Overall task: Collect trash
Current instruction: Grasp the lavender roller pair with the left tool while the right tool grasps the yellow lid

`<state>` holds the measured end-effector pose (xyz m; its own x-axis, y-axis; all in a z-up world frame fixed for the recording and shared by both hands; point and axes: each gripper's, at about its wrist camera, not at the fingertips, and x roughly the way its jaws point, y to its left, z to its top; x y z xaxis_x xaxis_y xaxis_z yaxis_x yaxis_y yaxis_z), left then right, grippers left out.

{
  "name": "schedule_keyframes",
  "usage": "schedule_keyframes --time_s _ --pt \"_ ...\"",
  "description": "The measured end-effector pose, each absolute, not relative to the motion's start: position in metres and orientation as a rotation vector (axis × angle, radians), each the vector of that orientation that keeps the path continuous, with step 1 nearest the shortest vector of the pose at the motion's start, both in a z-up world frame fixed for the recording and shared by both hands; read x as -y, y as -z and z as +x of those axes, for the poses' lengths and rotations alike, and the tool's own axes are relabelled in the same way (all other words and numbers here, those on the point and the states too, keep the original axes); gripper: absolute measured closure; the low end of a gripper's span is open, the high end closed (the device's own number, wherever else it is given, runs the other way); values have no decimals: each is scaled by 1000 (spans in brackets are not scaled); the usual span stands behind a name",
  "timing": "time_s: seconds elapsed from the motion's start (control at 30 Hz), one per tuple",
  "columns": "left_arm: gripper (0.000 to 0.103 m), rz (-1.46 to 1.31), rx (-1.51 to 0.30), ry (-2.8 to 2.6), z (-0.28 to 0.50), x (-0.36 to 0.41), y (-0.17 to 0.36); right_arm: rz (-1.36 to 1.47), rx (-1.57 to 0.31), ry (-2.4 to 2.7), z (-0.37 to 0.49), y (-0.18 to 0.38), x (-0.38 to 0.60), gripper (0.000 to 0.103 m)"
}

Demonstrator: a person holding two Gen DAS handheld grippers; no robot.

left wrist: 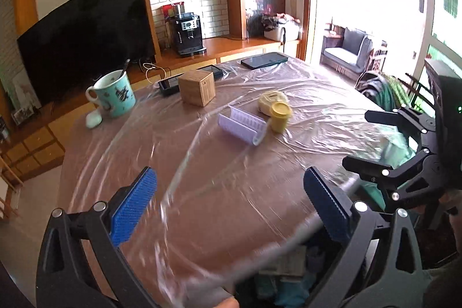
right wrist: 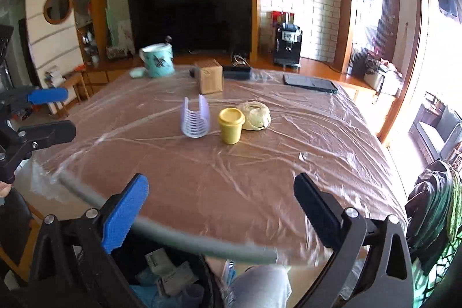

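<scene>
Both grippers hang over the near edge of the table, which is covered with clear plastic film. The left gripper has its jaws spread wide with nothing between the pads; the right gripper is likewise agape and empty. A grey tube lies blurred just below and in front of the jaws, crossing the near edge, touched by neither pair of pads. Beneath it, off the near edge, a dark bin holds crumpled paper and blue scraps. Well beyond the jaws, near the table's middle, stand a yellow cup, a crumpled pale wad just beside it, and a lilac plastic holder. Toward the far edge sit a cardboard box and a teal mug.
</scene>
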<state>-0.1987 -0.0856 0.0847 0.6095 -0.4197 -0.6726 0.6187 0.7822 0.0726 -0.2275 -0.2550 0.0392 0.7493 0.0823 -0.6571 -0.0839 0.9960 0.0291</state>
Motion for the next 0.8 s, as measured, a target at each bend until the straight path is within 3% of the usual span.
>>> schedule_keyframes --time_s 0.2,0.37,0.43,0.67,0.8 --pt "1 478 -747 743 -151 121 -48 -24 -804 -81 -173 -20 261 7" --pt "1 542 -769 835 -128 142 -32 78 -873 -109 -147 -7 271 20" --pt "1 554 -779 853 -120 146 -25 133 -913 -113 -133 -2 275 30" --pt "1 577 -817 898 -97 165 -12 166 -961 -105 -107 -1 275 37" --pt "2 577 -819 922 -89 172 -12 132 -981 -115 -96 5 270 51"
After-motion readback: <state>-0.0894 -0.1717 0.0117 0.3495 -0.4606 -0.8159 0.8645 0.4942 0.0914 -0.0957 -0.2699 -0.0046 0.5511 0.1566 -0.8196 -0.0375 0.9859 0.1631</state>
